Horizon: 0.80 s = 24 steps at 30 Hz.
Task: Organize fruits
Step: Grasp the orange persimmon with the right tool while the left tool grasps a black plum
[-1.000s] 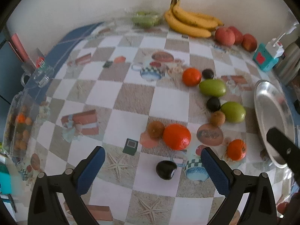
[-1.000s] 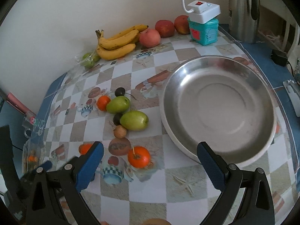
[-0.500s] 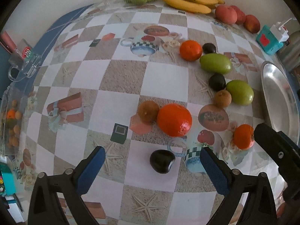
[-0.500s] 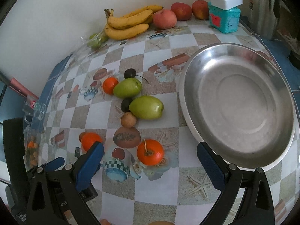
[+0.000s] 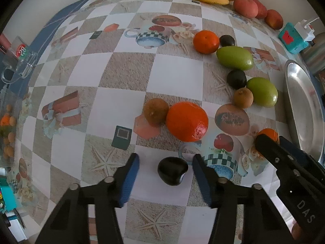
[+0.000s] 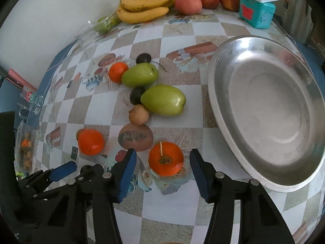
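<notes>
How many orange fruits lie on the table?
3. One sits between the right hand-held gripper's open fingers, one lies left of it, and one is farther back beside a green fruit.

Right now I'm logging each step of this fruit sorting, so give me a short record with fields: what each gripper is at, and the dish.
left gripper: jaws just closing around a small dark fruit, pads not yet touching it
right gripper: jaws just closing around a small orange with a stem, gaps on both sides
metal dish: empty, right of the loose fruit
table back edge: bananas, red apples
</notes>
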### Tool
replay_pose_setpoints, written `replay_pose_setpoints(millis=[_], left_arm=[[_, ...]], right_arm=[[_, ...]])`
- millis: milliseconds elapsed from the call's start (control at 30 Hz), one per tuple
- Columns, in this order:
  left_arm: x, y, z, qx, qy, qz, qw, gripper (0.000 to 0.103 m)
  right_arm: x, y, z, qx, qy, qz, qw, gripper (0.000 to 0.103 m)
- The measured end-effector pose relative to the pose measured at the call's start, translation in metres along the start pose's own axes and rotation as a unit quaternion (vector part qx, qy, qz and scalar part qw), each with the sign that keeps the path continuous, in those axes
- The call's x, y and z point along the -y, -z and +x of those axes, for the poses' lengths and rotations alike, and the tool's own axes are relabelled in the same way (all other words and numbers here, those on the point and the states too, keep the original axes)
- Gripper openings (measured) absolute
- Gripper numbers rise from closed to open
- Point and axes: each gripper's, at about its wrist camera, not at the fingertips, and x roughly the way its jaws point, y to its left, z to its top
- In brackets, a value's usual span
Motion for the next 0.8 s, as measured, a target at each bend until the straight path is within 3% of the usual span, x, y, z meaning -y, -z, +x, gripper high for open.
replay_pose_setpoints(millis=[167,333,800], left_arm=[[-0.006,-0.003,0.009,-0.001,0.004,-0.004,1.0,0.045],[-0.01,0.0,0.006,-0.002,0.013,-0.006,0.9999,0.039],[-0.026,0.005,-0.006,-0.004,0.043,-0.029,0.9986,0.031]], right_arm=[[-0.001,0.002,0.004,-0.019,0.006,-0.003,1.0,0.049],[0.004,0.003,0.006,-0.024,0.003,0.009,1.0,0.04],[0.007,0.004,0.008,-0.03,-0.016,0.017,0.999,0.039]])
